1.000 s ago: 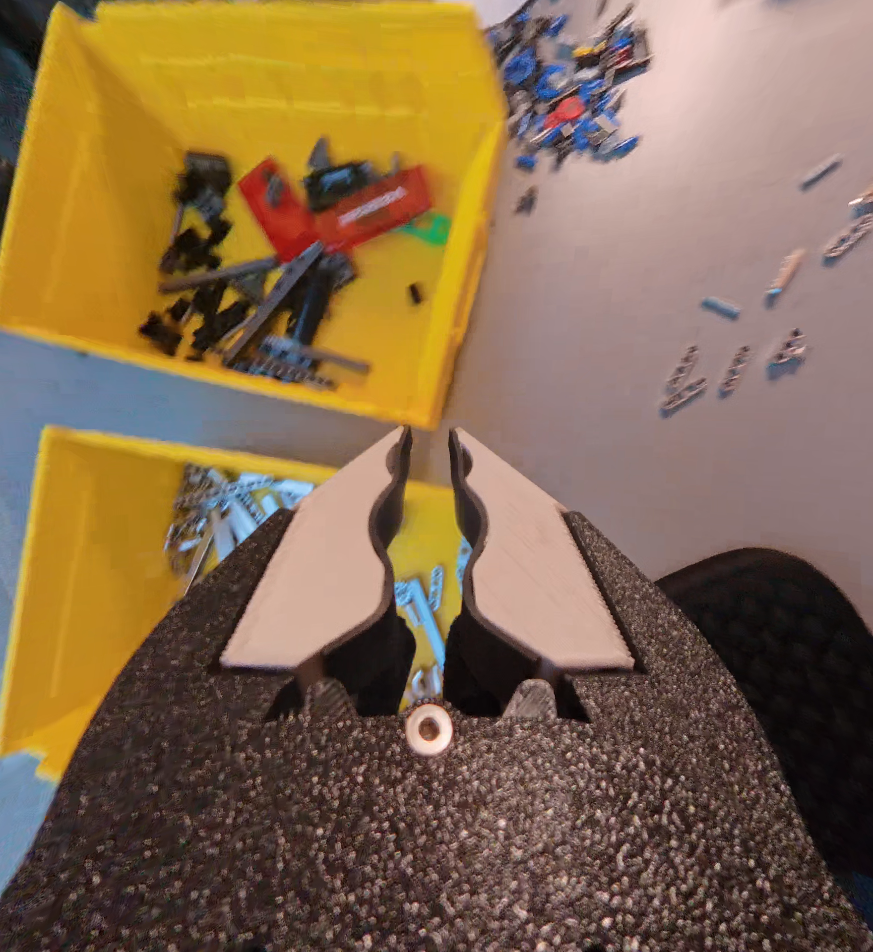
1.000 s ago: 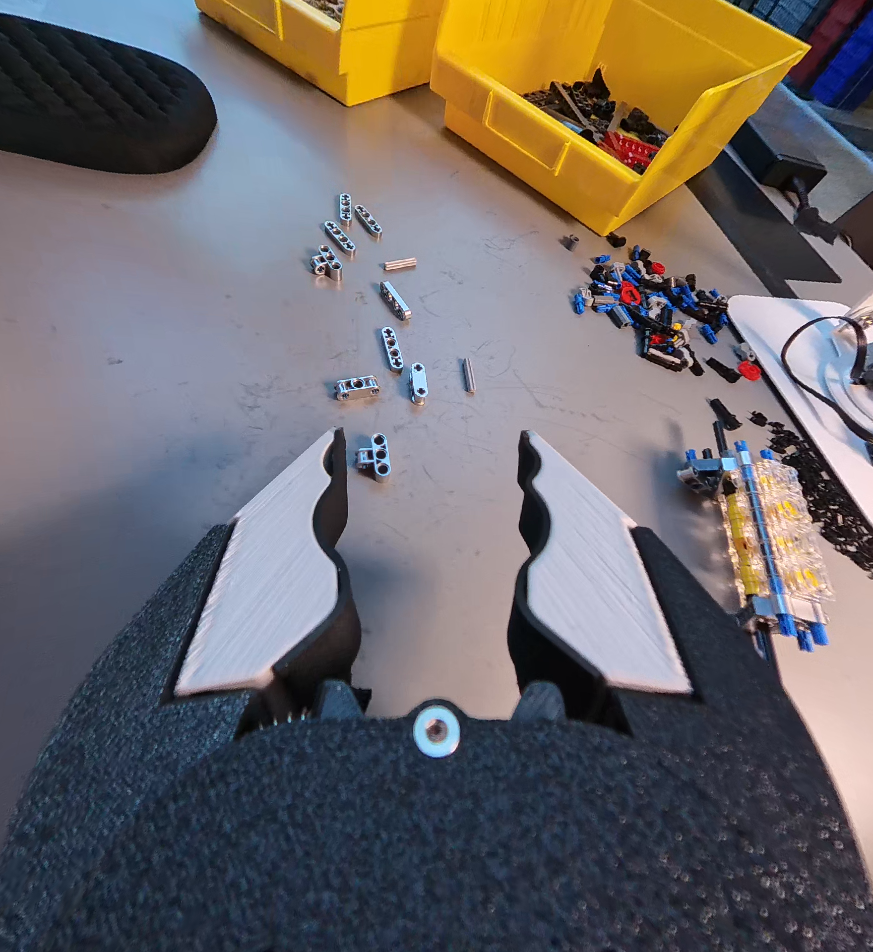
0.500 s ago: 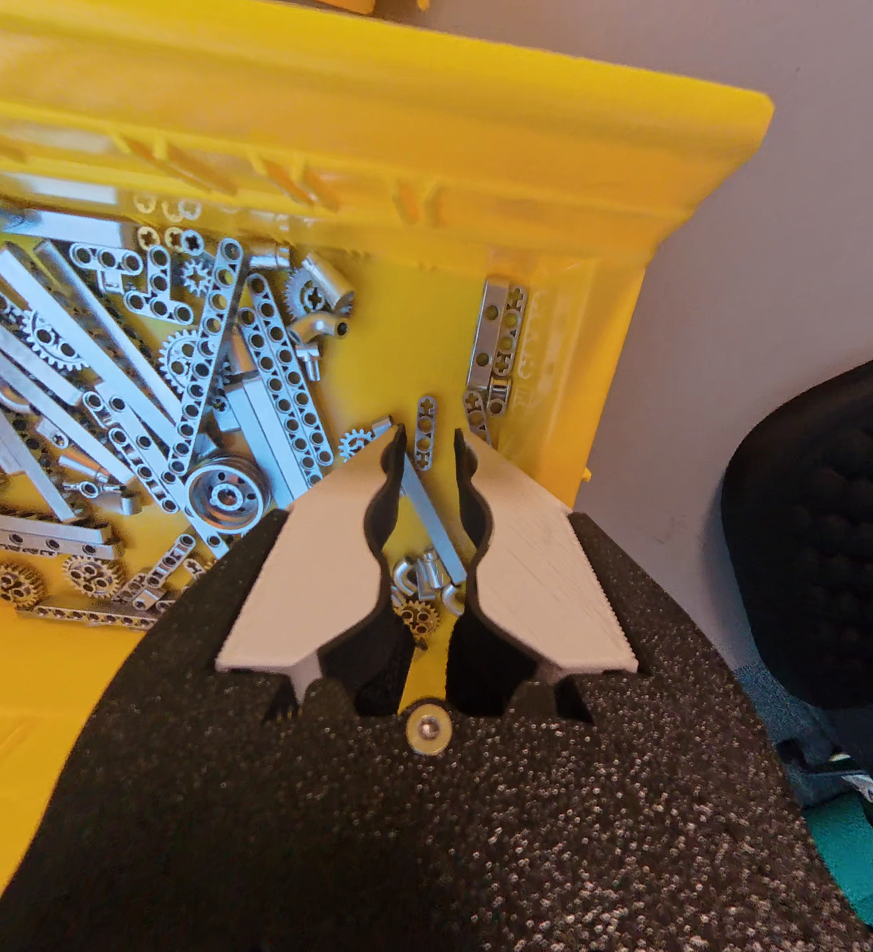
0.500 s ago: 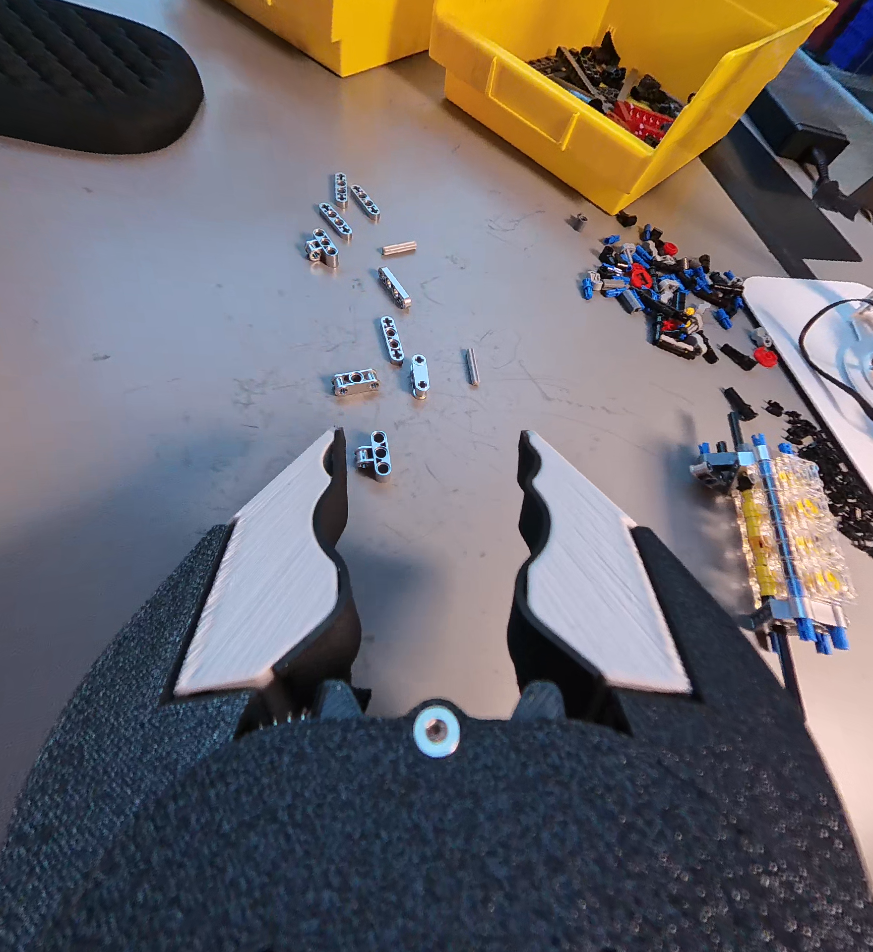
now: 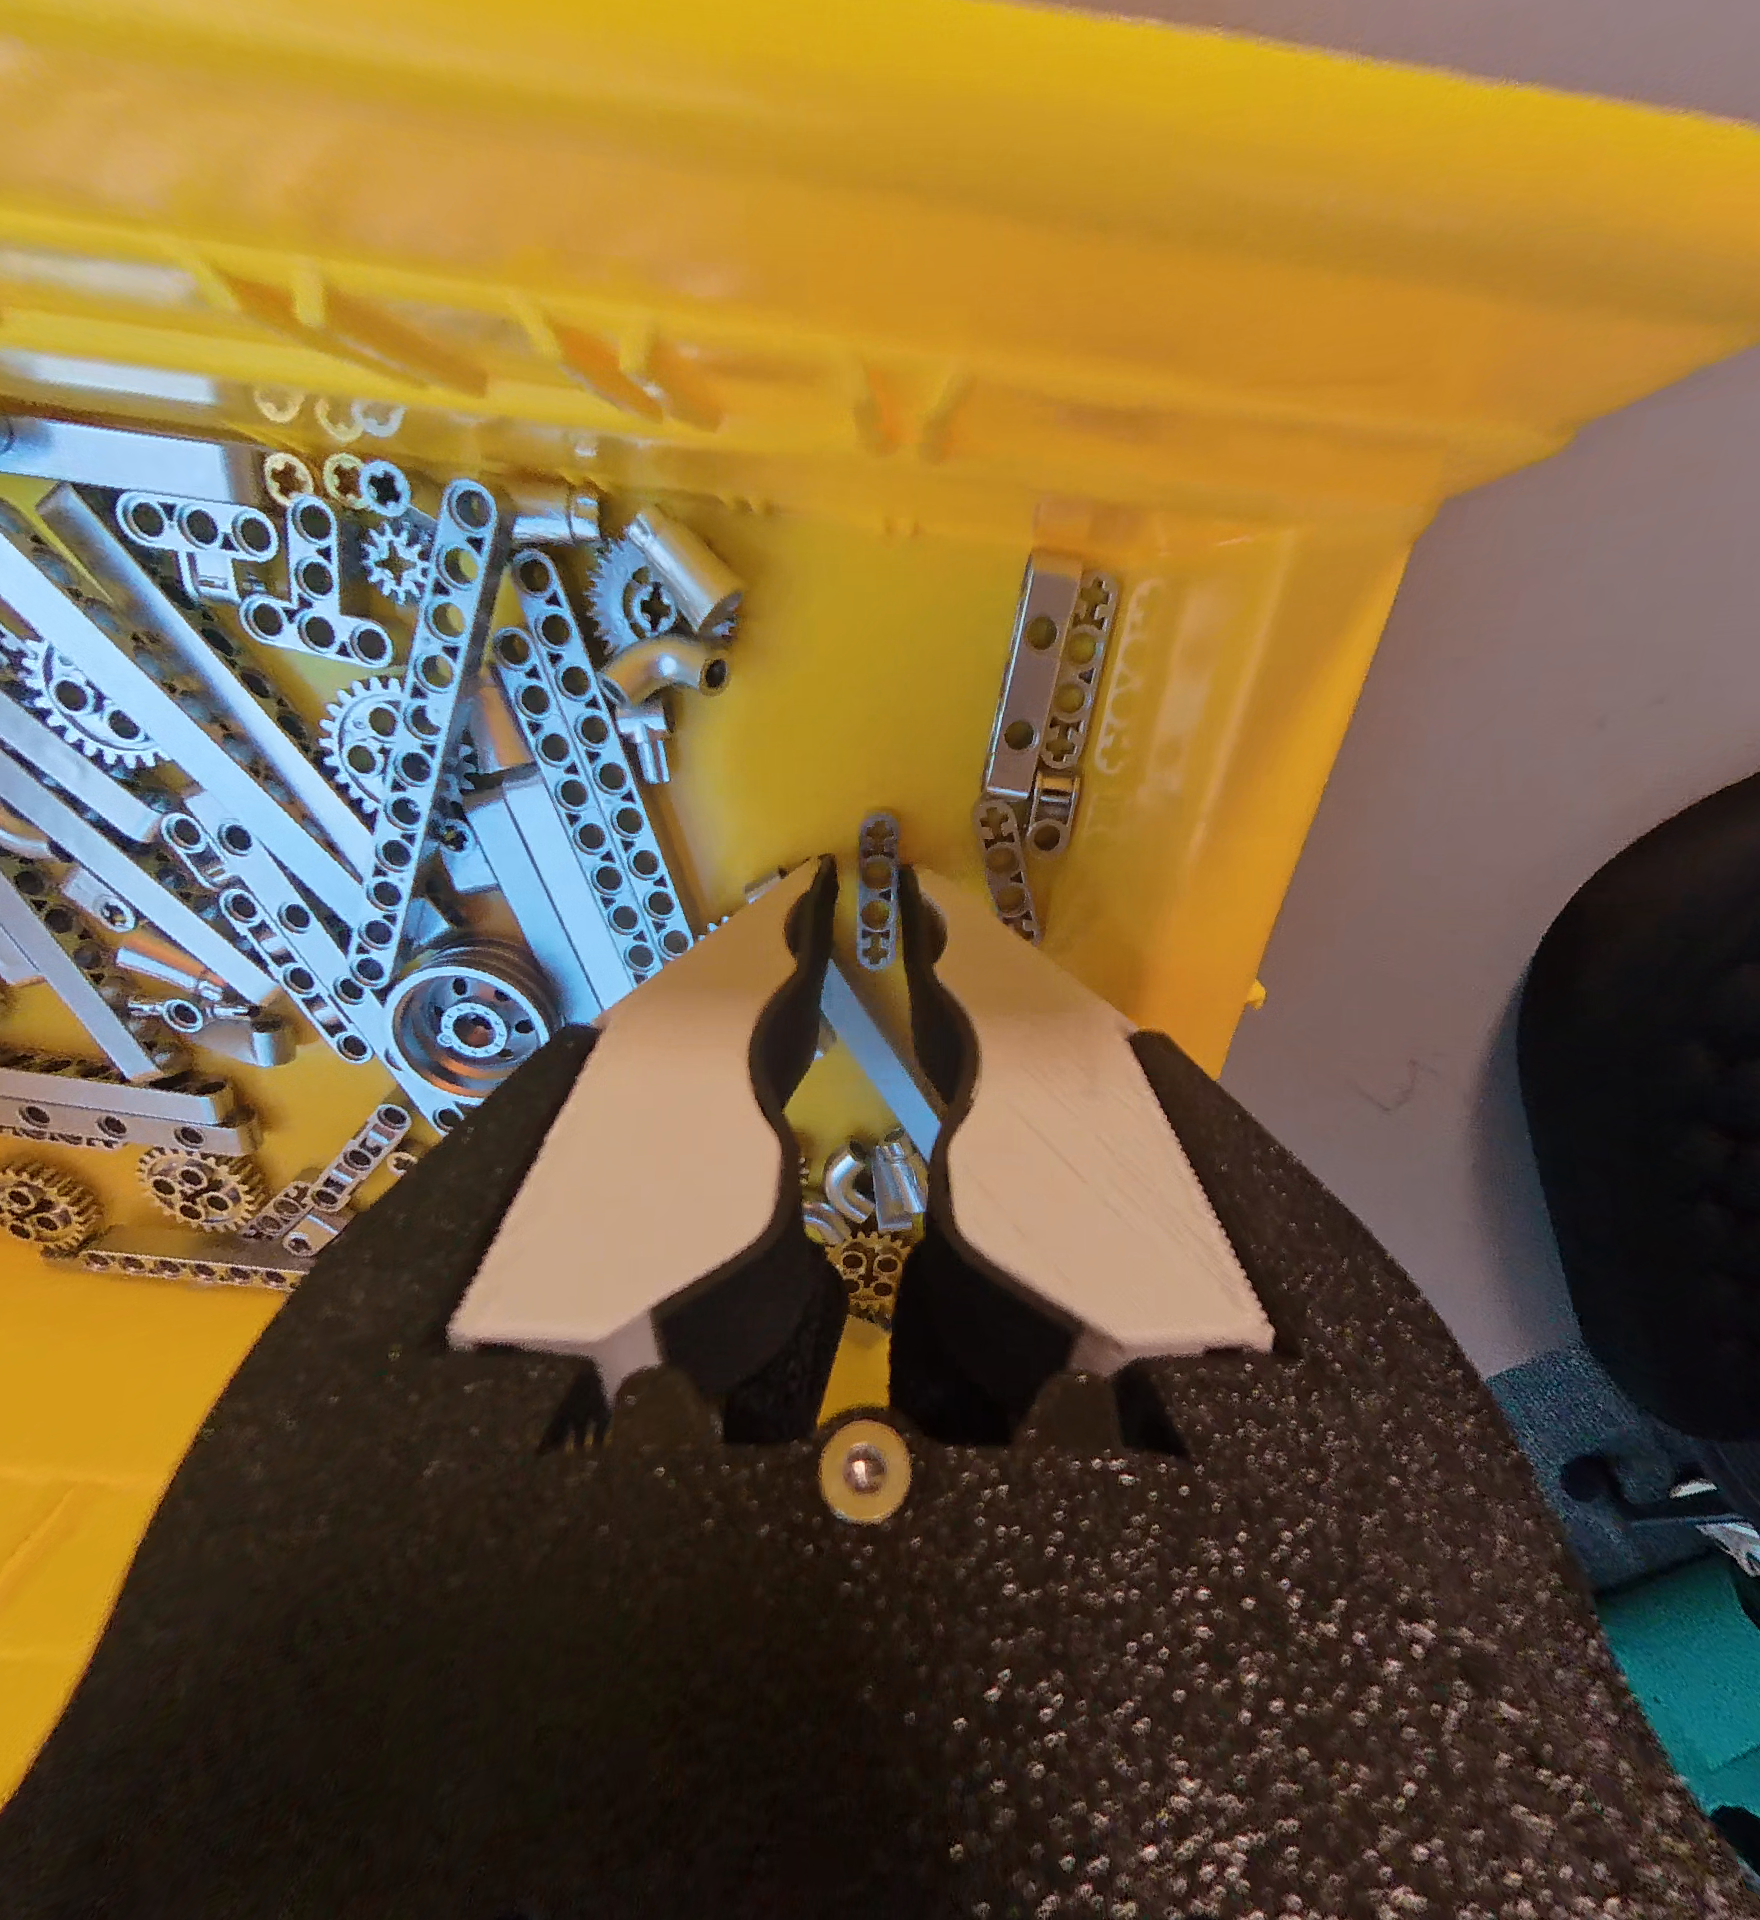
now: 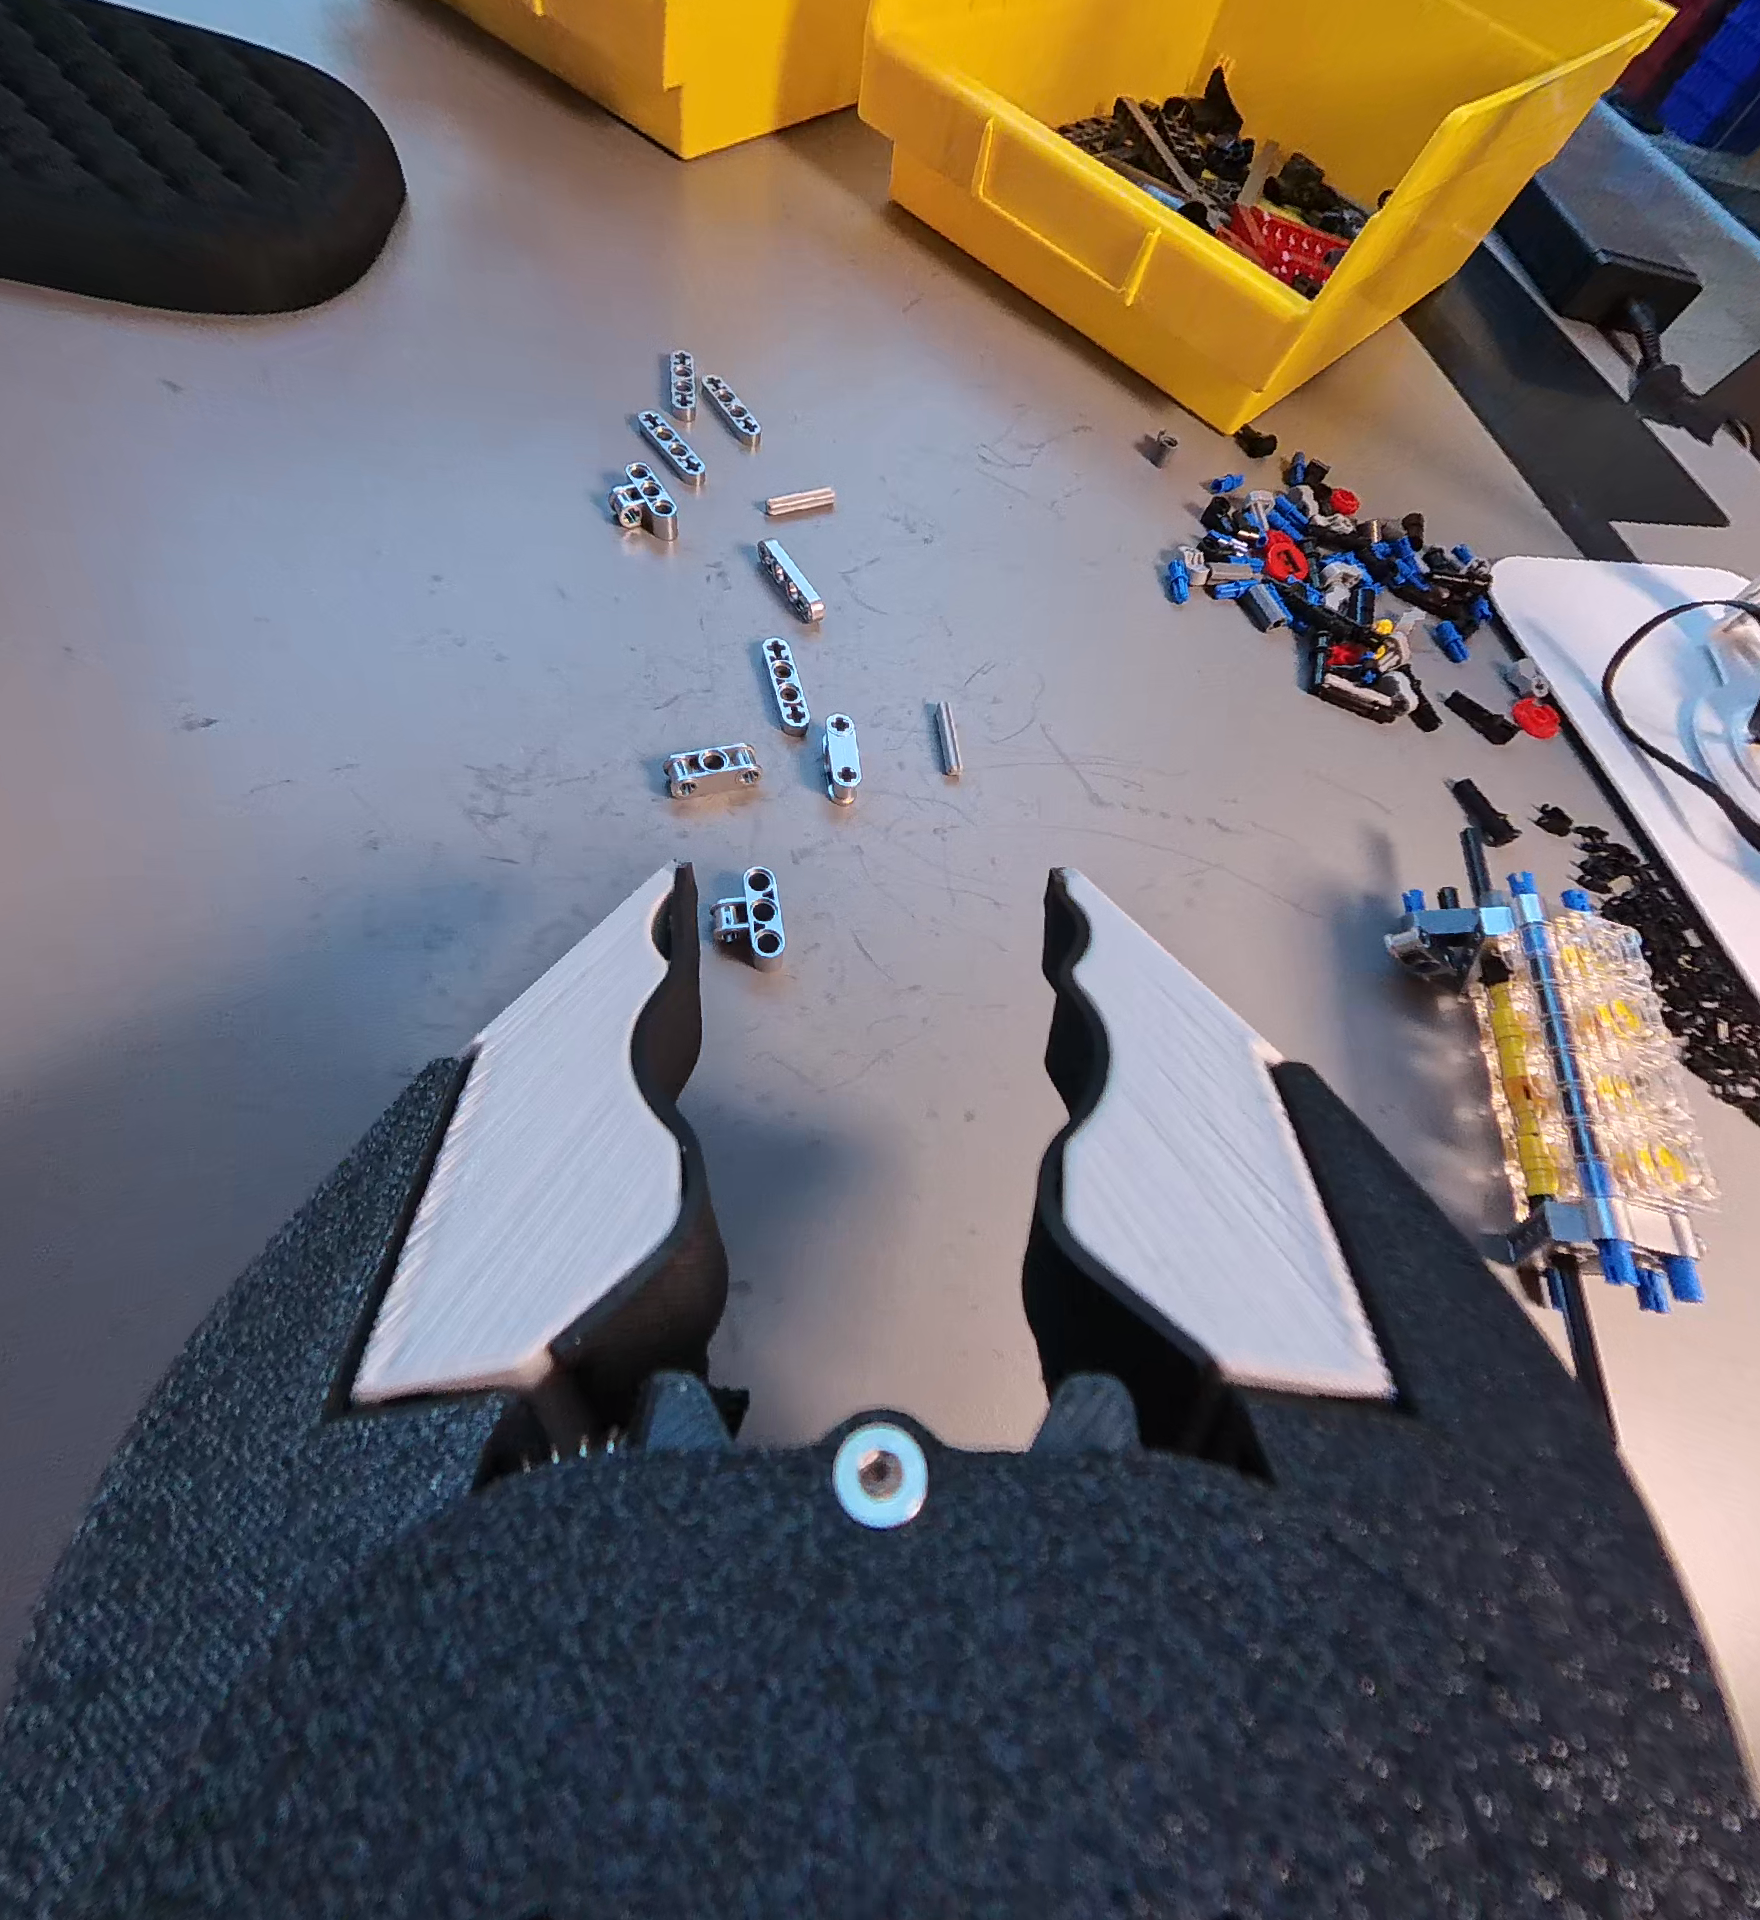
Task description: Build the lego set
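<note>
**Two yellow bins, one gripper dipped inside**

Dozens of silver-grey perforated beams, gears and a wheel fill the near yellow plastic bin. The left gripper reaches inside it, tips almost together around a short grey three-hole beam; whether they pinch it I cannot tell. Raised lettering on the bin wall is too faint to make out. The right gripper hovers spread apart over the grey table, nearest a small grey connector. Farther right, another yellow bin holds black and red pieces, partly hidden.
</note>
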